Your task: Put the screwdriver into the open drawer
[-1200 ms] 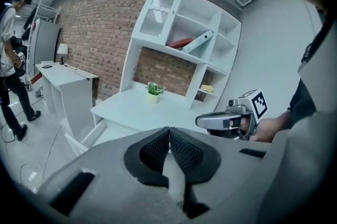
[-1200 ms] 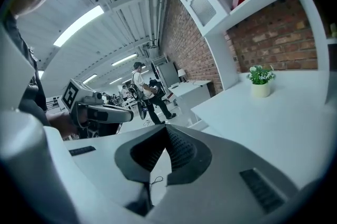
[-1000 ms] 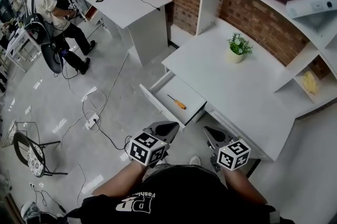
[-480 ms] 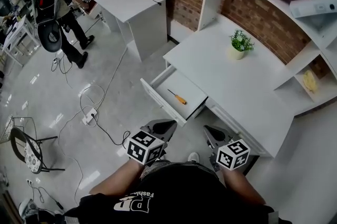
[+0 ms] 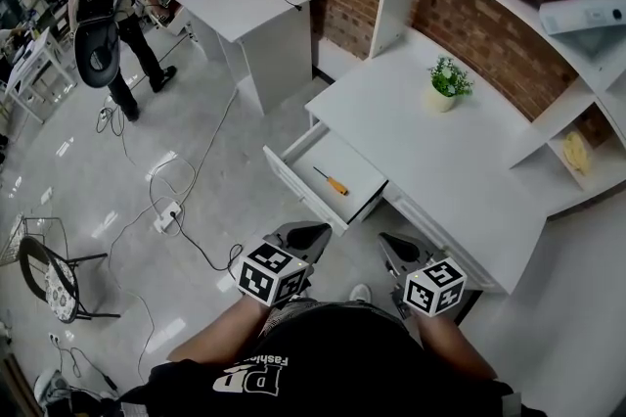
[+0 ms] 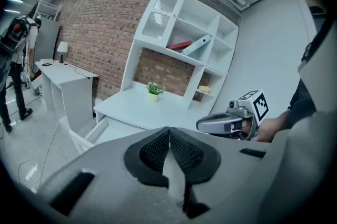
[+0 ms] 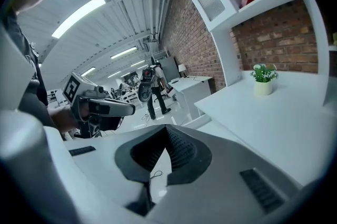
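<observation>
Orange screwdriver (image 5: pixel 331 182) in drawer (image 5: pixel 296 189) at 12 o'clock | left gripper (image 5: pixel 311 235), right gripper (image 5: pixel 391 247) clenched, empty | placing looks done; no further move needed.

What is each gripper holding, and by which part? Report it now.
Nothing. The left gripper and right gripper are both shut and empty; the screwdriver lies in the open drawer.

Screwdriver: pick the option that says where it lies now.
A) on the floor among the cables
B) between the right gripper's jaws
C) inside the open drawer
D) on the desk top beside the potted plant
C: in the head view the screwdriver, with its orange handle, lies flat on the bottom of the open drawer.
</observation>
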`<state>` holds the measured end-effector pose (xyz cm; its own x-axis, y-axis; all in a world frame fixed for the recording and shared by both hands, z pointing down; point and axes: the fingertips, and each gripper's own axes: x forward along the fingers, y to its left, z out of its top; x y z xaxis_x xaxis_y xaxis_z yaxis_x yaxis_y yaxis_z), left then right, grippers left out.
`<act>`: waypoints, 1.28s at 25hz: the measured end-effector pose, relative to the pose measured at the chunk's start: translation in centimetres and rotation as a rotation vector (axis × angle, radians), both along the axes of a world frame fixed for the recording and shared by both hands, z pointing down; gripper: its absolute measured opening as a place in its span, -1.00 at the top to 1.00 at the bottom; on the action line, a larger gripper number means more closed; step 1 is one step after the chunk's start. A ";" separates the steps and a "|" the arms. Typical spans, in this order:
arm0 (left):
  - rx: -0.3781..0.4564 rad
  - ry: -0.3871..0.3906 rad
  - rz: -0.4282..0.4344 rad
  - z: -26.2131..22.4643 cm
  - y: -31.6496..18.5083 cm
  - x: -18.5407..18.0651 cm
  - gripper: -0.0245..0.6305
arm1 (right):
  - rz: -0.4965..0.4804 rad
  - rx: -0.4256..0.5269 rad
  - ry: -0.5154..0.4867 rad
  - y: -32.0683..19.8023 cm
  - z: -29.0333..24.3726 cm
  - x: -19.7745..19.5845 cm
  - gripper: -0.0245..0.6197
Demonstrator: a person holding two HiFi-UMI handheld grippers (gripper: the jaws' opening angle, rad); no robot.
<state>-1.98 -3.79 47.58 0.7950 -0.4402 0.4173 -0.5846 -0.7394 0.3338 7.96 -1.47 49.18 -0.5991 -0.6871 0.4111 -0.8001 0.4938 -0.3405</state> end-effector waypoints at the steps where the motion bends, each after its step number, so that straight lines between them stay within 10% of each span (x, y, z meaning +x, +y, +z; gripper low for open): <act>1: -0.001 0.000 0.000 0.0 0.0 0.0 0.87 | -0.001 0.000 0.001 0.0 0.0 0.0 0.91; 32: -0.009 -0.008 0.004 0.4 -0.2 0.2 0.87 | -0.004 -0.010 0.012 -0.1 0.6 -0.5 0.91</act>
